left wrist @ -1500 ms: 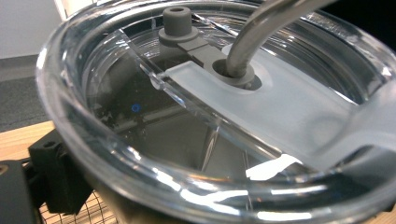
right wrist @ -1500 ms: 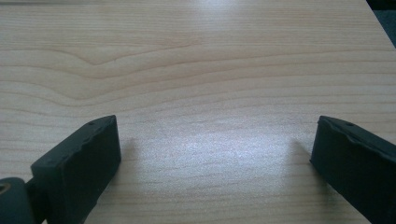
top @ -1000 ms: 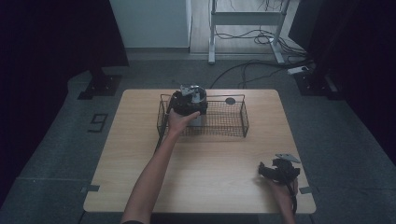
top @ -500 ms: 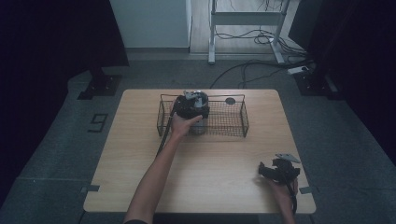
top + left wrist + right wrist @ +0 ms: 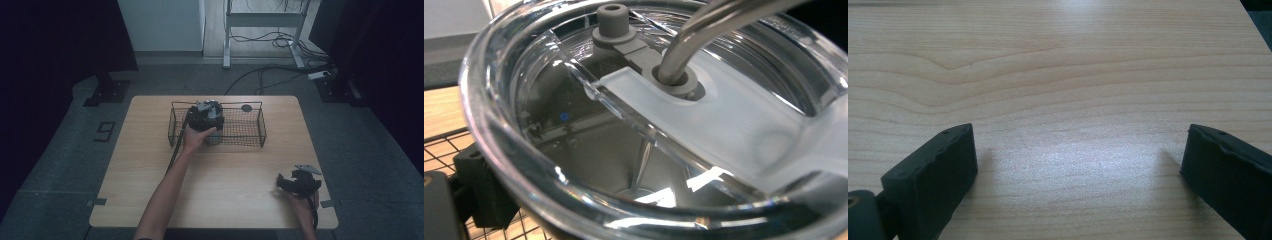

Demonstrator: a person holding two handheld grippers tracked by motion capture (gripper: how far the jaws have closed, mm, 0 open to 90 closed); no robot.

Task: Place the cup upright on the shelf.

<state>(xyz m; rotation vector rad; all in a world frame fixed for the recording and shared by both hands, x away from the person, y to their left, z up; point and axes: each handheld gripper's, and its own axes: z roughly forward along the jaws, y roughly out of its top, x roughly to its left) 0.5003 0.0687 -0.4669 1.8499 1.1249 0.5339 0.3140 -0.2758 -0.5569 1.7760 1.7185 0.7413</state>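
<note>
Tumbler (image 5: 649, 130) is held by the left gripper (image 5: 204, 117) inside the basket (image 5: 250, 131); right gripper (image 5: 1075, 170) is spread, well outside the basket.

One wire basket (image 5: 252, 131) on one bench (image 5: 150, 190); one tumbler (image 5: 574, 165) with one clear lid (image 5: 734, 125) and one metal straw (image 5: 704, 35); two hand-held grippers: left (image 5: 204, 116), right (image 5: 298, 183).
</note>
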